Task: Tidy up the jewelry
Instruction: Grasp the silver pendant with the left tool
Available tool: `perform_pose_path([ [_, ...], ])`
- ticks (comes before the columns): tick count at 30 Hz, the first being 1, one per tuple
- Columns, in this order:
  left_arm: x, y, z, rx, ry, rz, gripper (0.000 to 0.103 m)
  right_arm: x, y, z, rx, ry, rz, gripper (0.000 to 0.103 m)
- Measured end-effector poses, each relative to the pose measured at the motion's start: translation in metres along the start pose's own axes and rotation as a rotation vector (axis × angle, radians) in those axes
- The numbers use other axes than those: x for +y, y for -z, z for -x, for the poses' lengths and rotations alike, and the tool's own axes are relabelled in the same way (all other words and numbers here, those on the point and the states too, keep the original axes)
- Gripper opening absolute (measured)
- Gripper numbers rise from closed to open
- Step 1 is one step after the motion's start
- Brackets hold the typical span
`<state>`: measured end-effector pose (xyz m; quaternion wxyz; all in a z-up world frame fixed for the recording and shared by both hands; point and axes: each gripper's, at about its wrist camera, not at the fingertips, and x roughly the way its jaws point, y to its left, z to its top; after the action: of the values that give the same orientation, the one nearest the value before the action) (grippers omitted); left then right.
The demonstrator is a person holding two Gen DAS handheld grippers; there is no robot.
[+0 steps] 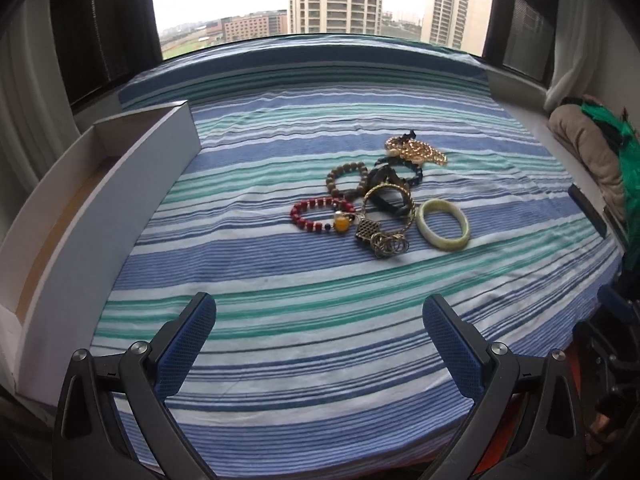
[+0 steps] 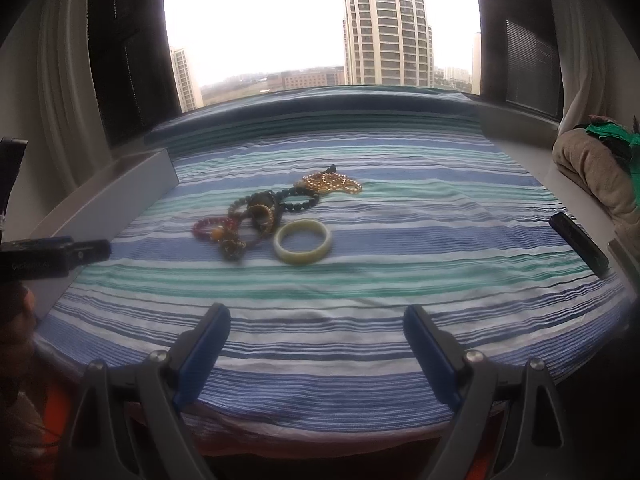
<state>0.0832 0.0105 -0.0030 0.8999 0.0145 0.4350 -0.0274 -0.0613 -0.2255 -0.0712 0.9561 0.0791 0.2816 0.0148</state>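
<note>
A heap of jewelry lies mid-cloth on the striped blue and green cover (image 1: 280, 320): a red bead bracelet (image 1: 320, 216), a brown bead bracelet (image 1: 346, 180), a pale green bangle (image 1: 442, 224), a gold chain (image 1: 416, 150), dark bead bracelets (image 1: 400, 172) and a bunch of thin rings (image 1: 390, 246). My left gripper (image 1: 320, 324) hangs open in front of the heap, nothing between its blue pads. In the right wrist view the bangle (image 2: 303, 241) and gold chain (image 2: 330, 183) show beyond my right gripper (image 2: 318, 332), also open and holding nothing.
A long white open box (image 1: 120, 184) stands along the left edge of the cover, seen again as the box (image 2: 108, 200). A dark flat object (image 2: 578, 244) lies at the right edge. Folded cloth and green fabric (image 1: 592, 148) sit at the far right. A window is behind.
</note>
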Motion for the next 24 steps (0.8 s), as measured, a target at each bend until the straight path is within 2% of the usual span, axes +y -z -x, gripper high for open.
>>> perform_pose_path([
  [2,-0.017,-0.01,-0.017,0.008,0.05,-0.047,0.103,0.0,0.0,0.002,-0.006,0.003,0.0,0.09],
  [6,-0.05,-0.019,-0.065,0.045,0.101,-0.105,0.102,0.001,0.001,0.007,-0.015,0.013,0.009,0.09],
  [8,-0.058,-0.024,-0.093,0.067,0.089,-0.093,0.1,0.0,0.002,0.007,-0.008,0.018,0.009,0.09],
  [10,-0.062,-0.028,-0.117,0.092,0.073,-0.064,0.088,-0.001,0.002,0.007,-0.003,0.02,0.008,0.09],
  [12,-0.061,-0.03,-0.135,0.113,0.051,-0.039,0.084,-0.002,0.003,0.007,-0.002,0.025,0.009,0.09],
  [14,-0.059,-0.03,-0.145,0.122,0.039,-0.023,0.074,-0.003,0.005,0.008,0.0,0.029,0.011,0.09],
  [16,-0.059,-0.027,-0.149,0.128,0.06,-0.029,0.047,-0.004,0.006,0.006,0.006,0.031,0.011,0.09],
  [19,-0.058,-0.022,-0.141,0.102,0.066,-0.059,0.031,-0.005,0.007,0.001,0.023,0.031,0.003,0.09],
  [24,-0.041,-0.011,-0.114,0.078,0.103,-0.046,0.022,-0.005,0.005,-0.001,0.025,0.032,0.003,0.09],
])
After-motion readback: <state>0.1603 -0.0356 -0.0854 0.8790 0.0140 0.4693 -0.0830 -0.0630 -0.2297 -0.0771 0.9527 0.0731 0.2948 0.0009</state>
